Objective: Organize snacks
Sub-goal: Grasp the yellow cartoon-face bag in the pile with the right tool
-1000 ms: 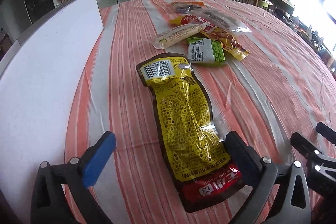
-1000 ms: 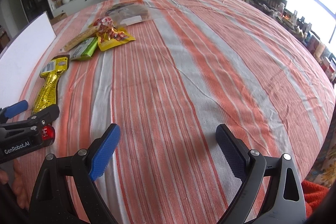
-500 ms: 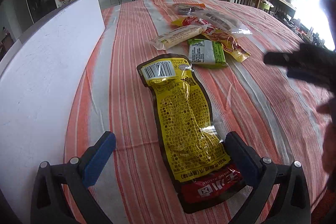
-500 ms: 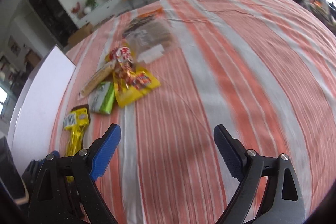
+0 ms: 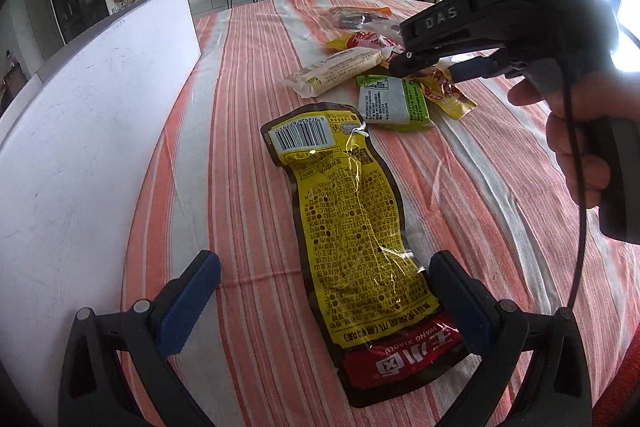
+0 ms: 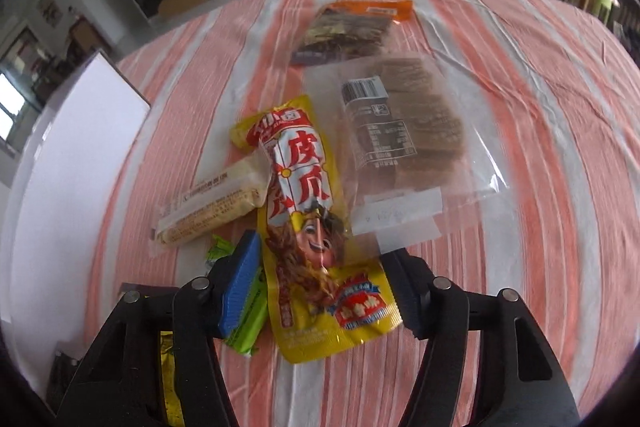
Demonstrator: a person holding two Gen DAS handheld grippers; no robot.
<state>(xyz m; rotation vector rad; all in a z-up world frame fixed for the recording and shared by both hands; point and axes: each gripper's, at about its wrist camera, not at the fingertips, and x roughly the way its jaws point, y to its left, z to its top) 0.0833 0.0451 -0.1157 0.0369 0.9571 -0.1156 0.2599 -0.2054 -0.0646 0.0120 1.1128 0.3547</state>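
Note:
A long yellow and brown snack pouch point(image 5: 352, 227) lies on the striped tablecloth point(image 5: 248, 75) between the fingers of my open left gripper point(image 5: 324, 301), untouched. My open right gripper point(image 6: 324, 291) hovers low over a yellow chicken-feet packet point(image 6: 308, 227), its fingers on either side of the packet's lower half. Beside it lie a green packet point(image 6: 248, 319), a cream wafer bar point(image 6: 212, 203), a clear bag of brown slabs point(image 6: 404, 131) and a dark orange-topped bag point(image 6: 348, 31). The right gripper also shows in the left wrist view point(image 5: 440, 67), above the pile.
A white board point(image 5: 80, 131) stands upright along the table's left side. The snack pile point(image 5: 380, 75) sits mid-table. A chair and wooden rail stand beyond the table's far right edge.
My right gripper has swung left and forward from the bare cloth to over the snack pile, around the yellow packet. The left gripper has stayed over the long pouch.

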